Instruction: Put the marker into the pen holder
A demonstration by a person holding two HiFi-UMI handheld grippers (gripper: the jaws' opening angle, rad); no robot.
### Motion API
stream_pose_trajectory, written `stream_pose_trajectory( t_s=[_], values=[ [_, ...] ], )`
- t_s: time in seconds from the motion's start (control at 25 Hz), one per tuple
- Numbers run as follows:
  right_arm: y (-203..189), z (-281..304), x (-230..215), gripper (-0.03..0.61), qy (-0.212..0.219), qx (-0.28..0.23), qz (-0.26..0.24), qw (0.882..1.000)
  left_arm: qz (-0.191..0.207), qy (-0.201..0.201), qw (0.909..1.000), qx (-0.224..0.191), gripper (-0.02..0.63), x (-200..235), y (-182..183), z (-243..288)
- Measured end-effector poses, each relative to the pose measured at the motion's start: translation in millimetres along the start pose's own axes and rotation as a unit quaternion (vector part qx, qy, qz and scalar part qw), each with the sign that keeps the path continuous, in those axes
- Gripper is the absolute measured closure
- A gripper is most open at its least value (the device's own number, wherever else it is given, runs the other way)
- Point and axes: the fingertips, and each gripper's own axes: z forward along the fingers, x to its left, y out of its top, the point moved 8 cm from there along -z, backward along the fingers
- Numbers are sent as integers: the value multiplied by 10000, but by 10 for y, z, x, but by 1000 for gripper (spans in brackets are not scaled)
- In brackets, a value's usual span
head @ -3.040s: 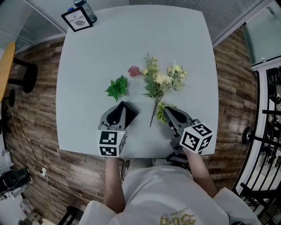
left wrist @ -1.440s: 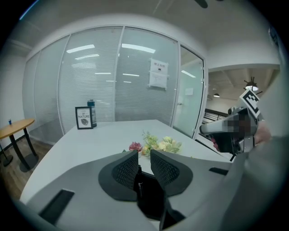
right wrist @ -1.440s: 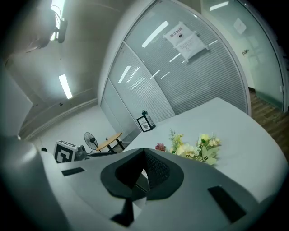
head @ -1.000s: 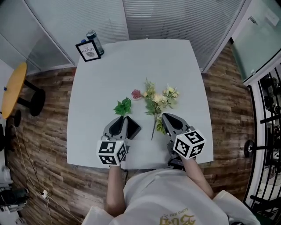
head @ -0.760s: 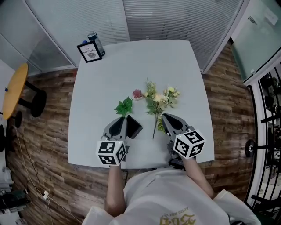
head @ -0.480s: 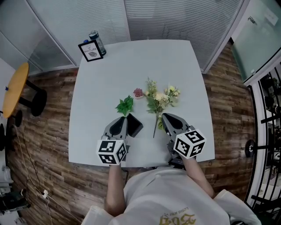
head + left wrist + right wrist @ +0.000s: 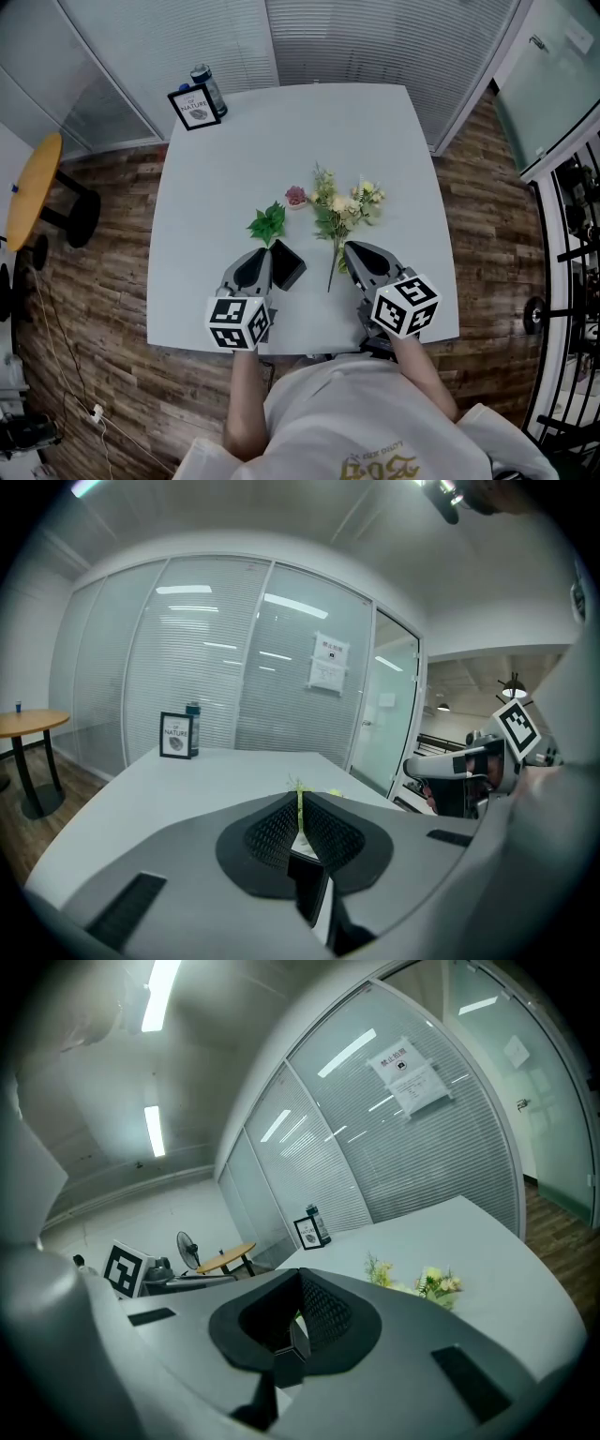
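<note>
No marker shows in any view. A black box-like object [image 7: 287, 267] lies on the grey table [image 7: 216, 187], touching the right side of my left gripper [image 7: 264, 253]. That gripper rests near the table's front edge with its jaws together and nothing between them [image 7: 300, 803]. My right gripper [image 7: 348, 247] sits at the front right, also shut and empty [image 7: 299, 1290], its tip beside the stems of a bunch of artificial flowers [image 7: 339, 214].
A green leaf sprig [image 7: 268, 223] and a small pink flower [image 7: 296, 196] lie just beyond the left gripper. A framed sign [image 7: 194, 106] and a dark bottle [image 7: 203, 82] stand at the far left corner. A round wooden table [image 7: 30, 187] stands off to the left.
The head view has pulled back and shows more of the room. Both grippers and the things on the table keep the same places relative to each other.
</note>
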Motion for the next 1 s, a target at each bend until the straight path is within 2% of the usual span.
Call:
stream_pose_trajectory(
  t_s=[0.28,0.8,1.0],
  values=[
    [21,9,6,561,183,-11,7,9998,-1,6,10000,-9,591,2,9,15],
    [63,-30,-147,561,21,-58,32,10000,-11,137,9999,56,591,49,-16,34],
    [78,-1,-162,561,17,-88,12,10000,-50,143,9999,-42,589,91,10,44]
  ],
)
